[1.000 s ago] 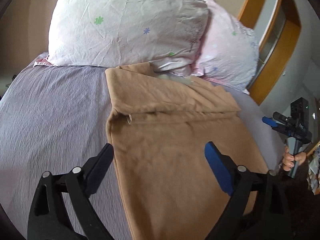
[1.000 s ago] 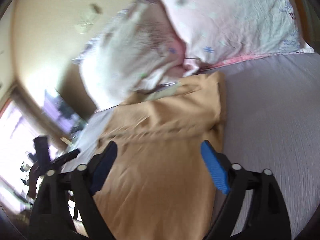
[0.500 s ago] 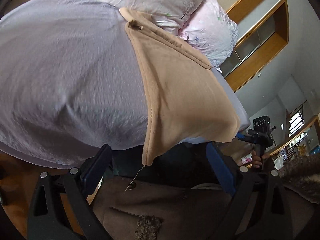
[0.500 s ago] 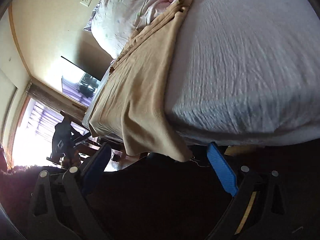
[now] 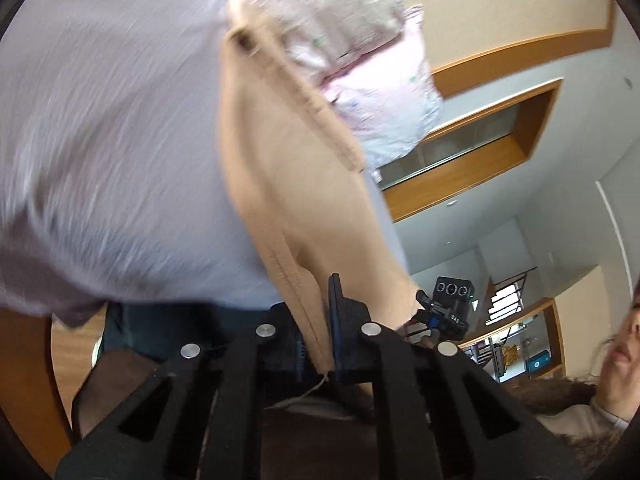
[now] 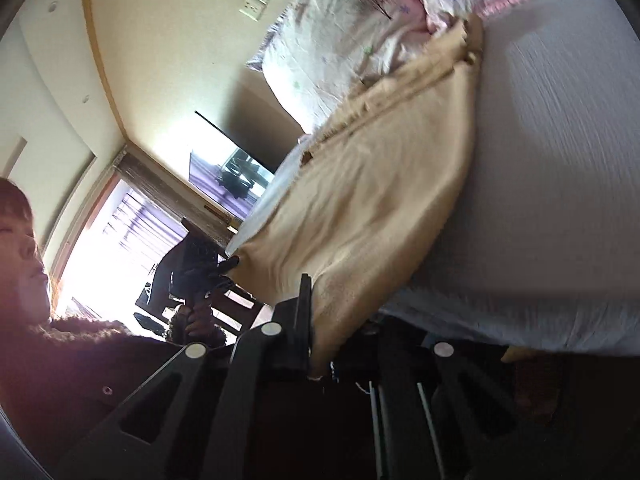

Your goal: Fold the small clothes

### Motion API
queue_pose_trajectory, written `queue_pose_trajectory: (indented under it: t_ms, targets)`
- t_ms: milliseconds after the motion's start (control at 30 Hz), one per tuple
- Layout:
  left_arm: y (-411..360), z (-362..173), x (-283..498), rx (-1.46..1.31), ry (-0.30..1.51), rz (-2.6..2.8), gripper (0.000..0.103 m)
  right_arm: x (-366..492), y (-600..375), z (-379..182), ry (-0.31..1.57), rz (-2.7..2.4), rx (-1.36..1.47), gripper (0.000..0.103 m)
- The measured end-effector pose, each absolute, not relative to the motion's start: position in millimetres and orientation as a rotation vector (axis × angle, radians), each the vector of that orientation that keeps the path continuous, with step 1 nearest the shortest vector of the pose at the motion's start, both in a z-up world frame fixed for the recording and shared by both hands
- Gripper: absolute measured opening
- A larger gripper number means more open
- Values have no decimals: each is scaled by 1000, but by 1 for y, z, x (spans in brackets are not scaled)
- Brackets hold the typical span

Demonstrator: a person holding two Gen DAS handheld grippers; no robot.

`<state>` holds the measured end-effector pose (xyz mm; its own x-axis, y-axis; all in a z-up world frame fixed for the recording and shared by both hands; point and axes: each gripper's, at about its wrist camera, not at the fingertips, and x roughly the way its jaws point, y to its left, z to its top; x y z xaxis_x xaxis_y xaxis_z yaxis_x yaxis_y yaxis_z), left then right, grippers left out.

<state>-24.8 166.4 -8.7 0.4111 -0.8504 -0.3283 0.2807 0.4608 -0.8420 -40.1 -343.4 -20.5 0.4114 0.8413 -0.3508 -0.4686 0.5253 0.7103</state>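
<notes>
A tan garment (image 5: 288, 184) lies spread on a bed with a pale lilac sheet (image 5: 112, 152); its near end hangs over the bed's front edge. My left gripper (image 5: 318, 340) is shut on the garment's near left corner hem. In the right wrist view the same tan garment (image 6: 380, 208) runs up the bed toward the pillows, and my right gripper (image 6: 320, 344) is shut on its near right corner. Each view shows the other gripper, the right gripper (image 5: 444, 312) and the left gripper (image 6: 200, 268), at the far corner.
Two floral pillows (image 5: 360, 40) lie at the bed's head, touching the garment's far end. A wooden-framed wall window (image 5: 472, 152) is to the right. A bright window with curtains (image 6: 120, 232) and a dark TV (image 6: 236, 176) are to the left. The person's face (image 5: 624, 340) is close by.
Both grippers dropped from above the garment to the bed's front edge, then closed on the garment's two near hanging corners. The views are now tilted and blurred from motion.
</notes>
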Motion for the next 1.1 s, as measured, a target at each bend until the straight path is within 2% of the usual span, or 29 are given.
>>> queue_pose_trajectory:
  t_ms: [167,267,400,500,600,733,967,1000,1100]
  targets:
    - [177,53,31,-764,705,-770,10,23,-331,44,592,854,519,8]
    - [187,65,90,-826,659,-659,10,78,-338,57,542,762,566,8]
    - [190,46,171,-830,747,-510,10,168,-344,25,652,551,687,8]
    - [192,24,201,-855,827,-458,7,210,-343,-7,764,457,720,8]
    - [194,27,206,-856,811,-468,7,215,-340,-6,751,479,722,8]
    - [197,40,223,-816,788,-465,7,225,-340,27,683,534,736,8]
    - [185,28,243,-681,936,-408,9,238,-331,23,702,543,680,8]
    - [184,26,244,-665,956,-400,11,238,-331,18,708,546,687,8]
    - [178,19,246,-644,1002,-406,36,239,-331,9,717,551,704,8]
